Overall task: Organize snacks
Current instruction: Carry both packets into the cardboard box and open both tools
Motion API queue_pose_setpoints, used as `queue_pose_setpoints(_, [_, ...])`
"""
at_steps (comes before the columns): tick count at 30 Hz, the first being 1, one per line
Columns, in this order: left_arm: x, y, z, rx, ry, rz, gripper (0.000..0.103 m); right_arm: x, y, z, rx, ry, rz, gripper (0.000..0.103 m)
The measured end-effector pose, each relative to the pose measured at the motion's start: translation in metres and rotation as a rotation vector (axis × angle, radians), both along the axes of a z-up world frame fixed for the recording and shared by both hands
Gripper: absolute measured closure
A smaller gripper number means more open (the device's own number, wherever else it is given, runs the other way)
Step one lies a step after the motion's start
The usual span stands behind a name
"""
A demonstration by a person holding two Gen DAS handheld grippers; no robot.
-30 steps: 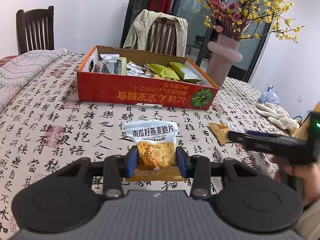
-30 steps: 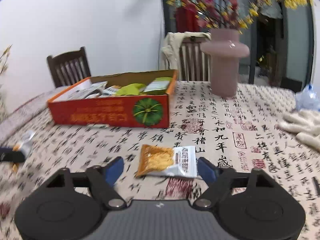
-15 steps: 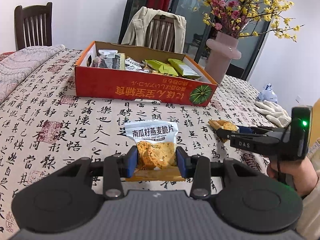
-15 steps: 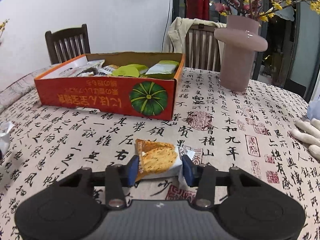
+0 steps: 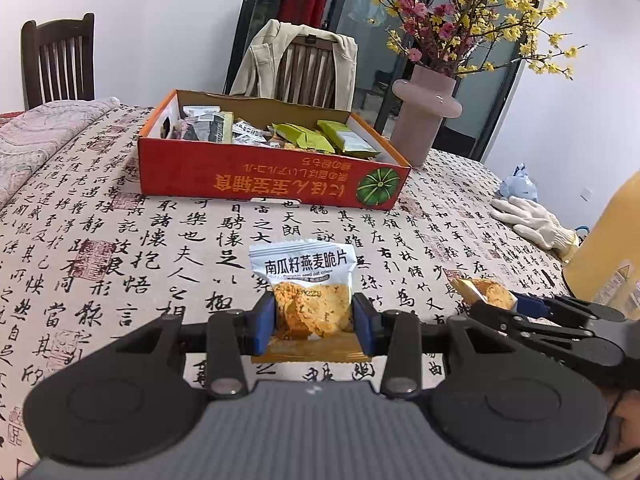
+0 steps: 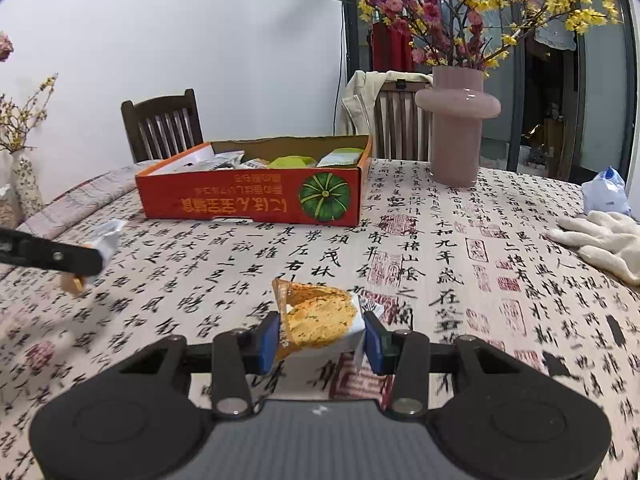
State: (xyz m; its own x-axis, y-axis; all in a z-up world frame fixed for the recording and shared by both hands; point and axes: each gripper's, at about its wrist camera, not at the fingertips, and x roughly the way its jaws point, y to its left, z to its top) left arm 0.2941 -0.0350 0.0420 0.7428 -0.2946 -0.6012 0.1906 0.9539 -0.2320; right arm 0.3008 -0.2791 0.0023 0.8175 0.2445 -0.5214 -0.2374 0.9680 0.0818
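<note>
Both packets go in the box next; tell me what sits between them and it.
Nothing visible. Only bare tablecloth lies between the right gripper's packet and the red box, and likewise ahead of the left gripper's packet.

red-orange cardboard box with a green pumpkin print; beige tablecloth with black calligraphy and red seals; pink vase; white gloves.

Lower edge of oat crisp packet tucked behind the fingers. Yellow container cut off at right edge. Small print on red box unreadable. Near desk cloth motion-blurred.
</note>
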Motion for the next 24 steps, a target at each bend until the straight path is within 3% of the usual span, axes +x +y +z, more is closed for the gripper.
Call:
queue_pose_setpoints(3, [0.003, 0.003, 0.008, -0.003, -0.021, 0.018, 0.062, -0.006, 0.001, 0.010, 0.003, -0.014, 0.007, 0.060])
queue_pose_setpoints(6, [0.018, 0.012, 0.039, -0.001, -0.084, 0.001, 0.062, -0.003, 0.005, 0.033, -0.011, -0.059, 0.038, 0.060])
queue_pose_setpoints(10, [0.061, 0.020, 0.081, 0.013, -0.151, -0.038, 0.062, 0.022, 0.013, 0.070, -0.044, -0.127, 0.099, 0.060])
queue_pose_setpoints(13, [0.110, 0.022, 0.092, 0.033, -0.164, -0.022, 0.062, 0.058, 0.026, 0.096, -0.069, -0.170, 0.142, 0.060])
queue_pose_setpoints(17, [0.186, 0.015, 0.075, 0.040, -0.095, -0.009, 0.062, 0.128, 0.048, 0.117, -0.070, -0.189, 0.189, 0.060])
queue_pose_setpoints(22, [0.261, 0.001, 0.030, 0.043, -0.002, -0.005, 0.061, 0.227, 0.070, 0.114, -0.064, -0.116, 0.168, 0.060])
queue_pose_setpoints(23, [0.269, 0.000, 0.022, 0.039, -0.001, -0.004, 0.060, 0.243, 0.075, 0.112, -0.059, -0.105, 0.160, 0.060])
queue_pose_setpoints(24, [0.276, 0.000, 0.014, 0.031, -0.001, 0.006, 0.051, 0.259, 0.080, 0.109, -0.055, -0.091, 0.159, 0.060])
